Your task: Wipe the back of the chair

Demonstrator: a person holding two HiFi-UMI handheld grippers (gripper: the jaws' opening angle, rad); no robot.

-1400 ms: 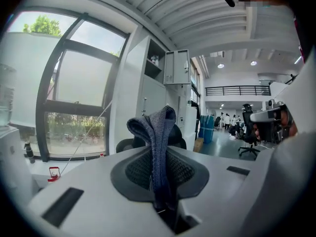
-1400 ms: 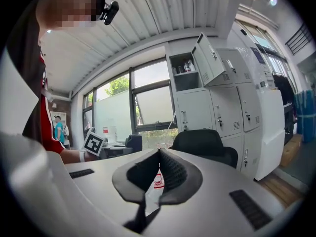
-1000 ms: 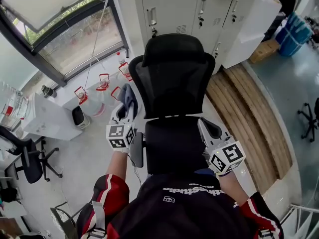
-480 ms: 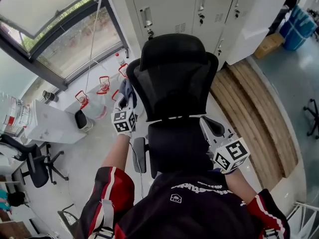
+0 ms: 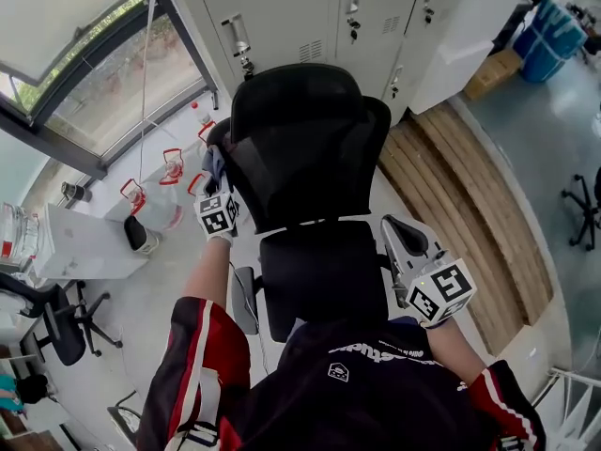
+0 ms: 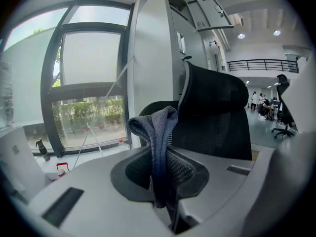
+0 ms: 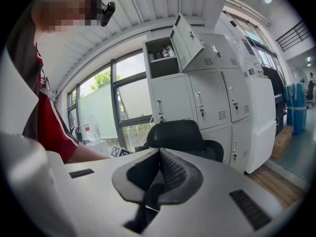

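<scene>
A black mesh office chair (image 5: 305, 148) stands below me with its back towards me. It also fills the right half of the left gripper view as the chair (image 6: 217, 117), and sits small in the right gripper view as the chair (image 7: 180, 135). My left gripper (image 5: 217, 178) is shut on a folded blue-grey cloth (image 6: 159, 142) at the left edge of the chair's back; the cloth (image 5: 215, 163) shows just above the marker cube. My right gripper (image 5: 406, 242) is shut and empty beside the seat's right side, over an armrest.
Grey lockers (image 5: 310, 12) stand right behind the chair. A window (image 5: 84, 73) and clear water jugs with red handles (image 5: 160, 191) are to the left. A wooden platform (image 5: 470, 195) runs on the right. Another black chair (image 5: 56, 332) sits at the lower left.
My left gripper with the cloth has risen from the seat's left side to the left edge of the chair's back. The right gripper has stayed near the right armrest.
</scene>
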